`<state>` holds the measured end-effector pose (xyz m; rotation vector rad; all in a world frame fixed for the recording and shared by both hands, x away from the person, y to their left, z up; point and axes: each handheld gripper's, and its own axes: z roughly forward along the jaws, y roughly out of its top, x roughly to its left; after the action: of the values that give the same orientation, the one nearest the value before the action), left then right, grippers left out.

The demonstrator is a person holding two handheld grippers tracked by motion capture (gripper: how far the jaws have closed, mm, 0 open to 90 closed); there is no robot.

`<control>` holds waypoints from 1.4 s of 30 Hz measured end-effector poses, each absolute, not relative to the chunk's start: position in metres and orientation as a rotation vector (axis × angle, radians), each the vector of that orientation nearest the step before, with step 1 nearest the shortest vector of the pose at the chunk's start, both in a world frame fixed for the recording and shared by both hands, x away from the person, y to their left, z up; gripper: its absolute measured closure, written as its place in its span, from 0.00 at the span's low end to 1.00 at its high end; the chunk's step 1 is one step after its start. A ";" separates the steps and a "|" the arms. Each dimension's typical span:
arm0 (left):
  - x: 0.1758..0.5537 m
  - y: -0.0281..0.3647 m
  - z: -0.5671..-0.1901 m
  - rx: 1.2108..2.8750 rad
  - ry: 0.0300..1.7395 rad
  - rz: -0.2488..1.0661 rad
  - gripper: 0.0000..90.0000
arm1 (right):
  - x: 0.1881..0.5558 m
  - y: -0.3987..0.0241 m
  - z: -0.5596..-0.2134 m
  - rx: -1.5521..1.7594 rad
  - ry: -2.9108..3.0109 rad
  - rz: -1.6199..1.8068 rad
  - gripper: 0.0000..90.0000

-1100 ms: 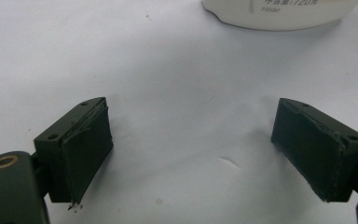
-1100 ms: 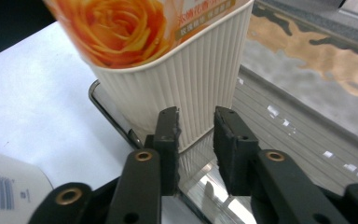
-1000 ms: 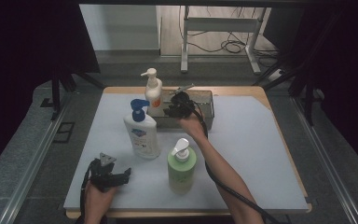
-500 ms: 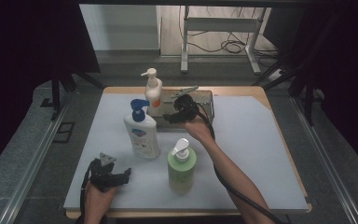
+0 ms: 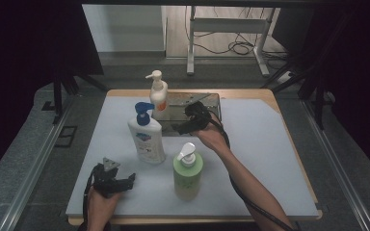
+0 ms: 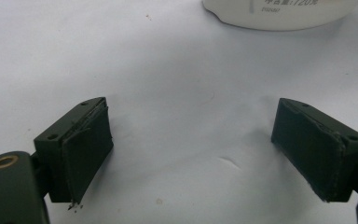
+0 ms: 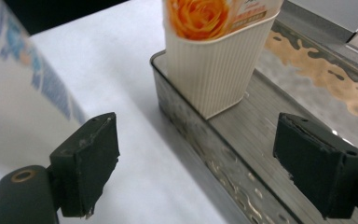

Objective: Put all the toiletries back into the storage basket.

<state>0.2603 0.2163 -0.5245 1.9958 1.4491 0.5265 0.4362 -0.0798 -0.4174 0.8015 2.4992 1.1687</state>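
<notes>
Three pump bottles stand on my white table (image 5: 270, 144), and I place everything relative to the metal tray (image 5: 207, 103) at its far middle. The cream bottle with the orange rose label (image 5: 158, 98) stands upright inside the tray, at its left end; in the right gripper view its ribbed base (image 7: 212, 70) rests on the tray floor just behind the tray's near rim (image 7: 191, 135). The white bottle with the blue pump (image 5: 146, 134) stands on the table just in front of the tray's left corner, apart from it. The green bottle with the white pump (image 5: 187, 171) stands farther toward me, well in front of the tray.

My right gripper (image 5: 189, 121) hovers at the tray's near edge, just beside the cream bottle and not touching it. Its jaws have just been opening and now stand wide apart with nothing between the pads; the cream bottle's base shows beyond the gap, clear of both pads (image 7: 91, 161). The blue-pump bottle's blurred side (image 7: 14, 93) lies to the left of that view.

My left gripper (image 5: 120, 182) rests low at the near left of the table, well apart from the tray. Its jaws stand wide open over bare table, holding nothing; the base of a white bottle (image 6: 279, 14) sits beyond them.
</notes>
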 end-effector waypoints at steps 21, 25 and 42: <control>0.260 0.216 -0.524 1.993 1.456 0.520 0.13 | 0.397 -0.115 -0.409 0.717 2.532 1.193 0.13; 0.260 0.216 -0.524 1.992 1.458 0.522 0.13 | 0.390 -0.125 -0.410 0.725 2.533 1.200 0.12; 0.261 0.216 -0.524 1.993 1.459 0.527 0.13 | 0.366 -0.158 -0.423 0.704 2.552 1.201 0.07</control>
<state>0.2605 0.2161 -0.5242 1.9927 1.4591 0.5267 0.3657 -0.1578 -0.4229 0.7042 2.5523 1.2010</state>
